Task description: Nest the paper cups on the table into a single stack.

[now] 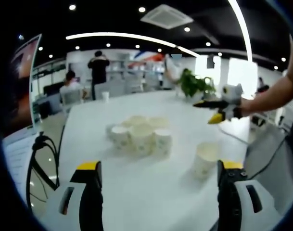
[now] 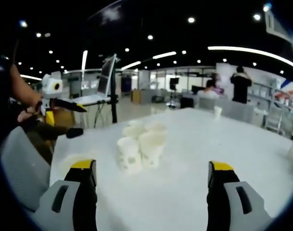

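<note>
Broadly, a wide white bench (image 1: 151,192) carries everything, and both grippers hang above its near edge with nothing between their fingers. Out in the middle of the bench sits a tight cluster of paper cups (image 1: 141,134), upright and touching one another, pale with a faint print; the same cluster (image 2: 139,147) shows in the right gripper view. One more cup (image 1: 205,159) stands alone, apart from the cluster on its right and nearer the edge. The left gripper (image 1: 158,192) has its fingers wide apart, and so does the right gripper (image 2: 151,192)

Paper cups like these are probably very light and thin-walled, so they should crush or go oval under a firm squeeze and skid on the smooth top if nudged. A gentle pinch across the wall just below the rolled rim, where the cup is stiffest, looks the safest hold. The lone cup seems the easiest first pick, since its neighbours do not crowd the fingers
</note>
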### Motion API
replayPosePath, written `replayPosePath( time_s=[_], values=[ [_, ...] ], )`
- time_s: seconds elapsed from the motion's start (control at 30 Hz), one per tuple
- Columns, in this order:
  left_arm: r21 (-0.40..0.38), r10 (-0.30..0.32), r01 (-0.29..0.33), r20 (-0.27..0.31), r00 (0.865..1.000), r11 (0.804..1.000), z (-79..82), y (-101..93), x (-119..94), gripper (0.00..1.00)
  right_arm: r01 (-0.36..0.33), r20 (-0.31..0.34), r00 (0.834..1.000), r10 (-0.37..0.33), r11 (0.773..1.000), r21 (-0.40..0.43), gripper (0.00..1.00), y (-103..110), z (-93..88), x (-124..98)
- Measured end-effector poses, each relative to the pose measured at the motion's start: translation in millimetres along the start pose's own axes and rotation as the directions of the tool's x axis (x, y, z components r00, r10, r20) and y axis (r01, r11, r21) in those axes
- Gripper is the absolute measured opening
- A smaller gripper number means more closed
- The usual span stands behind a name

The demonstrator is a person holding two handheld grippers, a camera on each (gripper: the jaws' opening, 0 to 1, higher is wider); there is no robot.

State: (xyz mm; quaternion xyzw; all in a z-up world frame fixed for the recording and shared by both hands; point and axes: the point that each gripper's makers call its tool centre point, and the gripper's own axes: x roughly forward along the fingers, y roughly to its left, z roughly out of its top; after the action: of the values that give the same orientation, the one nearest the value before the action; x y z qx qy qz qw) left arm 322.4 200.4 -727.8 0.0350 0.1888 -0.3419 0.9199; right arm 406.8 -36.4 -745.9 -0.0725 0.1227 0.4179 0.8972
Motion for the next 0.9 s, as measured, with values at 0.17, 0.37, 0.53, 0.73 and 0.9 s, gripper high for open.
replayPosePath(
  time_s=[0.17, 0.37, 0.53, 0.73, 0.9],
  values=[
    [-0.001, -0.001, 0.001, -0.003, 1.000, 1.000, 0.1, -1.5, 0.2, 0.98, -0.005, -0.007, 1.000, 0.005, 1.000, 0.004, 0.98, -0.1, -3.9, 8.0],
    [0.000, -0.003, 0.003, -0.008, 1.000, 1.000, -0.5, -3.2, 0.1, 0.98, -0.010, 0.000, 1.000, 0.010, 1.000, 0.002, 0.96, -3.4, -3.8, 18.8],
    [-0.001, 0.000, 0.000, -0.009, 1.000, 1.000, -0.3, -2.8, -1.9, 0.98, -0.015, 0.002, 1.000, 0.015, 1.000, 0.004, 0.94, -6.0, -2.3, 27.6],
    [0.001, -0.001, 0.001, -0.016, 1.000, 1.000, -3.3, -2.4, -2.5, 0.98, -0.016, 0.004, 1.000, 0.016, 1.000, -0.006, 0.92, -7.0, -2.0, 37.6],
    [-0.004, 0.000, 0.000, -0.016, 1.000, 1.000, -2.5, -0.7, -2.5, 0.98, -0.028, -0.004, 1.000, 0.028, 0.999, -0.020, 0.89, -8.0, -3.3, 45.2]
  ],
)
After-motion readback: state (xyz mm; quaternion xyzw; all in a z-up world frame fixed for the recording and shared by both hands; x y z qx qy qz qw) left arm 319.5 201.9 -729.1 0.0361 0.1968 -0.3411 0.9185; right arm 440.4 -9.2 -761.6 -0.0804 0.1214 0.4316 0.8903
